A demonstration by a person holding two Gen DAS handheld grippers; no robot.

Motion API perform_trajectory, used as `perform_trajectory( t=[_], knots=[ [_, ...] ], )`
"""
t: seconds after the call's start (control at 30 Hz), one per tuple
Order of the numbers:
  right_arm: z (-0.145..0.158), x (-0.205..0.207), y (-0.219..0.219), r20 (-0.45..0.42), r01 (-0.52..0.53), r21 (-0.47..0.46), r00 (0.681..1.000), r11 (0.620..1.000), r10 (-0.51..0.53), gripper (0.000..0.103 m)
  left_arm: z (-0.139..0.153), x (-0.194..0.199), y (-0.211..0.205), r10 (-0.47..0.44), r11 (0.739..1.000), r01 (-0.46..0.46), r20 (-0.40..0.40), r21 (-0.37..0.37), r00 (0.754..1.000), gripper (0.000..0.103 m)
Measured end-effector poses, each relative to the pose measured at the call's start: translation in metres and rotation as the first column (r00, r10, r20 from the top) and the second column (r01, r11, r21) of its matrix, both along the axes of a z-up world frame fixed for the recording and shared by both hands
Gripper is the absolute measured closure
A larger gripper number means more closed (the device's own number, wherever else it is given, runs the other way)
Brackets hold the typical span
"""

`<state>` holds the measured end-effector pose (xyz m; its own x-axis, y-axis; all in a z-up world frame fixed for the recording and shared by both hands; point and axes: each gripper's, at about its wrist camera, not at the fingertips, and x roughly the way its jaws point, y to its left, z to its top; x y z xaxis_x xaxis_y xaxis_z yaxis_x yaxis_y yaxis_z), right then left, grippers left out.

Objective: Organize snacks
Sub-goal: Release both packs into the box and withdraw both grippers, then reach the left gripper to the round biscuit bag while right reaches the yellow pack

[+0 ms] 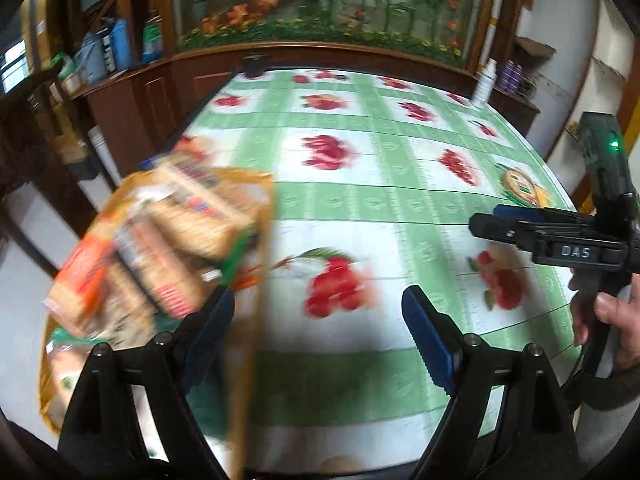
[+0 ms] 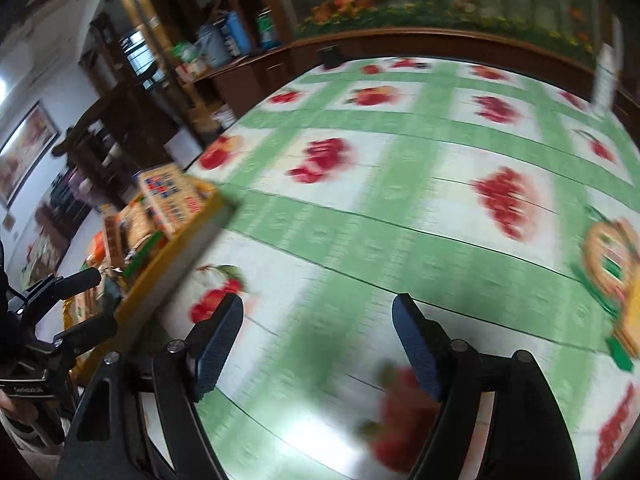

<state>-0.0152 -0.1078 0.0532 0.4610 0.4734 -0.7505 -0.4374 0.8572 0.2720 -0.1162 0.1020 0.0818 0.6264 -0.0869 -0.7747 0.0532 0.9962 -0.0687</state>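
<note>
Right edge of the left wrist view: "DAS" in pale letters on the black body of the right gripper (image 1: 486,222). Print on the snack packets (image 1: 160,248) blurs past reading.

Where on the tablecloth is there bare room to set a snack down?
The green-and-white fruit-print tablecloth lies bare from the yellow cardboard box of snack packets at its left edge across to the round green-and-orange snack packet near the right edge. The box itself is crowded.
</note>
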Motion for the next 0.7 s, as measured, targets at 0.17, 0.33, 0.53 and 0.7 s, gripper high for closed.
perform_trajectory(
  t=[0.17, 0.33, 0.53, 0.7],
  knots=[
    [0.003, -0.005, -0.063, 0.009, 0.131, -0.022, 0.991, 0.991, -0.131, 0.024, -0.004, 0.021, -0.045, -0.078, 0.997, 0.078, -0.012, 0.005, 0.997, 0.017],
    [0.004, -0.011, -0.114, 0.006, 0.223, -0.028, 0.975, 0.975, -0.222, 0.024, -0.007, 0.04, -0.087, -0.141, 0.99, 0.142, -0.028, 0.007, 0.99, 0.017],
    [0.0, -0.016, -0.156, -0.001, 0.313, -0.045, 0.95, 0.949, -0.313, 0.023, -0.012, 0.066, -0.133, -0.203, 0.979, 0.202, -0.05, -0.022, 0.978, 0.017],
    [-0.001, -0.012, -0.181, -0.007, 0.378, -0.046, 0.926, 0.925, -0.378, 0.023, -0.011, 0.092, -0.17, -0.243, 0.97, 0.24, -0.061, -0.044, 0.968, 0.017]
  ],
)
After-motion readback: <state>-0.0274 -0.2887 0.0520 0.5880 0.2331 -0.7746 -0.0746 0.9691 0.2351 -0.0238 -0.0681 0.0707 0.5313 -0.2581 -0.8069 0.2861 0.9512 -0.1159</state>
